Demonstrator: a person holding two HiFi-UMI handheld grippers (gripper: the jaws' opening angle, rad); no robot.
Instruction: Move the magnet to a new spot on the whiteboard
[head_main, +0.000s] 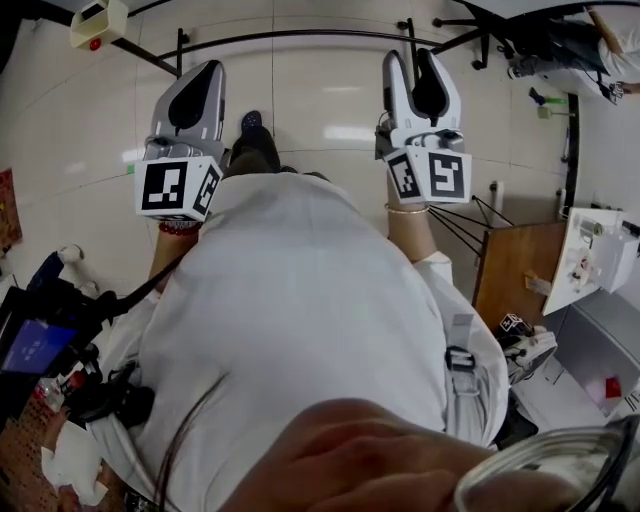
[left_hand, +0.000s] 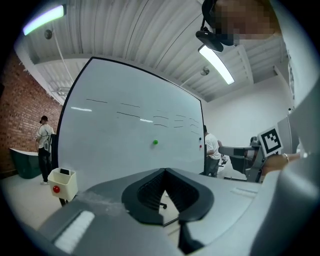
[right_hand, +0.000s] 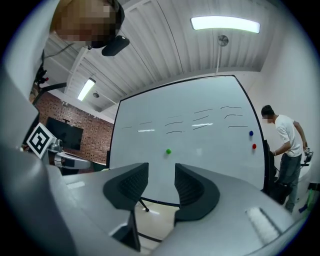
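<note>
Magnet (left_hand: 155, 142): small, green, round, stuck on the whiteboard (left_hand: 115, 150) at about mid-height, below faint rows of marker strokes (left_hand: 150, 117). Well apart from both claws, touched by neither.

Left claw (left_hand: 165, 172): pressed together, ribbed pads meeting at the tips, gripping nothing. Aimed at the board, with the magnet above and slightly left of the tips in the left gripper view.

Right claw (right_hand: 161, 172): spread, with plain board and a strip of floor visible through the gap. Magnet above the gap in the right gripper view.

Blue magnet (right_hand: 250, 133) and red magnet (right_hand: 254, 146): near the board's right edge, blue above red, well apart from the green one.

Head view: both claws raised side by side in front of a white shirt (head_main: 300, 330), over pale floor, each with its marker cube toward the wearer.

Bystanders: one person (right_hand: 285, 145) just right of the board, bent toward its edge; another person (left_hand: 44, 140) far left, beside a brick wall (left_hand: 20, 115).

White box with a red button (left_hand: 62, 182): near the board's lower left corner.
</note>
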